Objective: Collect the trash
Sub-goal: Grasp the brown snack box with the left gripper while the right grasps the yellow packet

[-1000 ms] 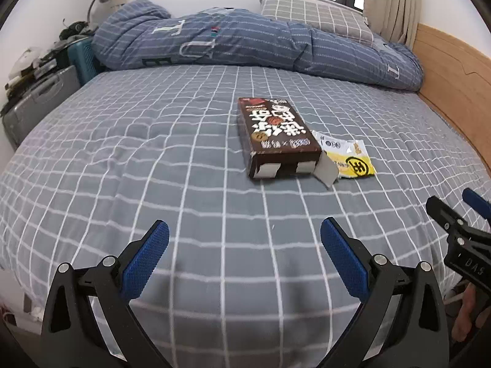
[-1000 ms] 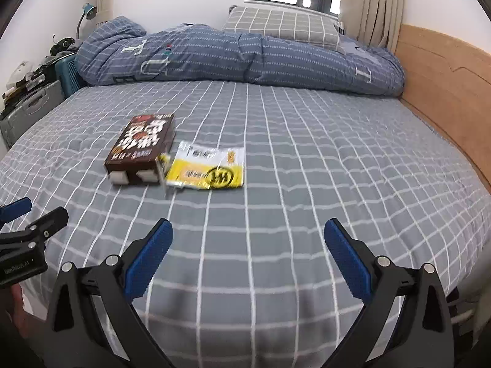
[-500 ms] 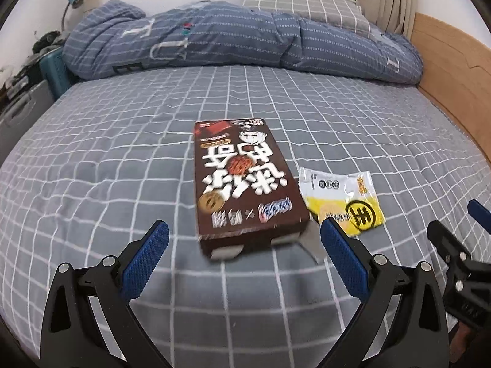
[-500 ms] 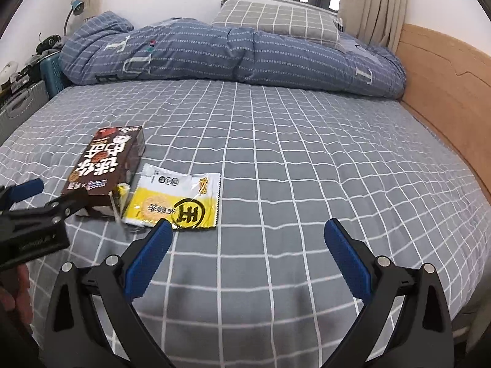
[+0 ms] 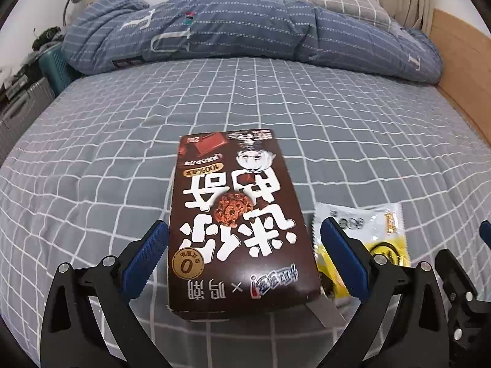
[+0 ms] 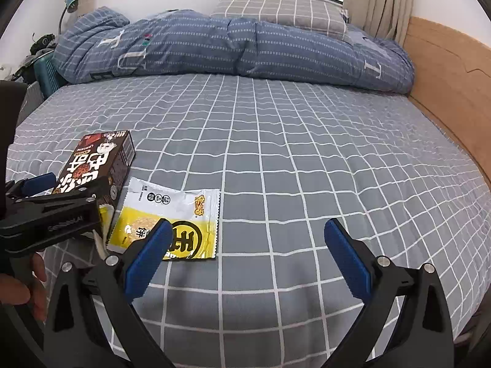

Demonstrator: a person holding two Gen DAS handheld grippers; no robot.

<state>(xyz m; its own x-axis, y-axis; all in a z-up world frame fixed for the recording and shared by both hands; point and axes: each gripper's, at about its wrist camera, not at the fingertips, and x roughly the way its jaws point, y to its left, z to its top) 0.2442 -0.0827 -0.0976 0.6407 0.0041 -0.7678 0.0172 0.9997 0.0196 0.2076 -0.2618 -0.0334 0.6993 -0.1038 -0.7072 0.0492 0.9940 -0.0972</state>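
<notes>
Rumpled duvet (image 5: 245,27) and pillow (image 6: 282,9) on checked bed (image 6: 307,153).

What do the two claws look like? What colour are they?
Both look alike. The left claw and right claw have black plastic frames with silver screws and two long fingers with bright blue pads. Small pale lettering runs along the left claw's side.

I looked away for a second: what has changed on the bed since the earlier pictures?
The left gripper has moved forward to the brown snack box, its open fingers now on either side, not yet closed. The right gripper has come toward the yellow and white wrapper, still open and empty. Box and wrapper lie where they were on the checked bedsheet.
</notes>
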